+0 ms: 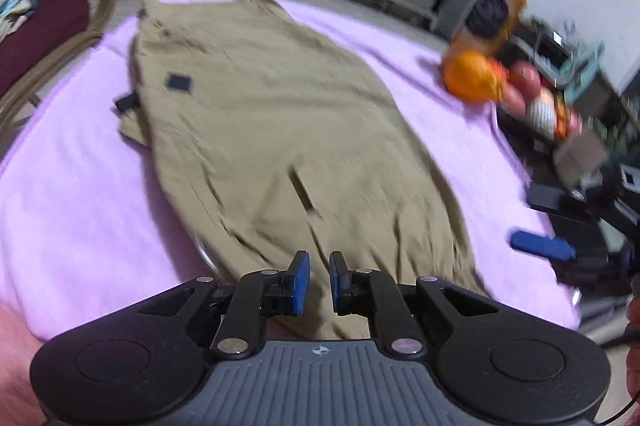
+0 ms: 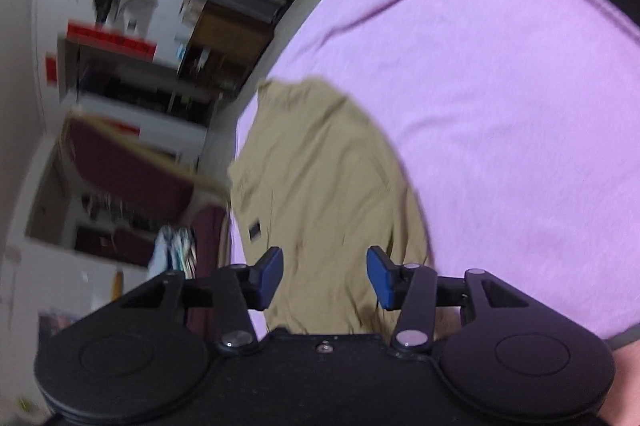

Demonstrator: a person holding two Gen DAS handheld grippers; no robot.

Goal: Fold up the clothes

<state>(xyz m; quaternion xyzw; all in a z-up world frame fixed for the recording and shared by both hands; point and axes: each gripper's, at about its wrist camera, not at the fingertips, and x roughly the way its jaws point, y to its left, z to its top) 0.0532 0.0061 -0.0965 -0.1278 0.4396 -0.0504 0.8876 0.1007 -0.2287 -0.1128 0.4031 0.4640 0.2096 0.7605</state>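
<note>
left gripper (image 1: pixel 319 282) jaws narrow, nothing between, over near hem | right gripper (image 2: pixel 325 276) jaws wide, empty, above the cloth | tan cotton garment (image 1: pixel 276 130) lies spread flat on lilac-covered bench (image 1: pixel 72 186) | risk — pinching one layer only skews any fold; orange plush toy (image 1: pixel 474 76) near edge — could snag.

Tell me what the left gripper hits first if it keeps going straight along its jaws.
Most likely the khaki garment: the left gripper, jaws slightly apart, points along it as it lies on the purple cloth. Height above the fabric is unclear.
</note>
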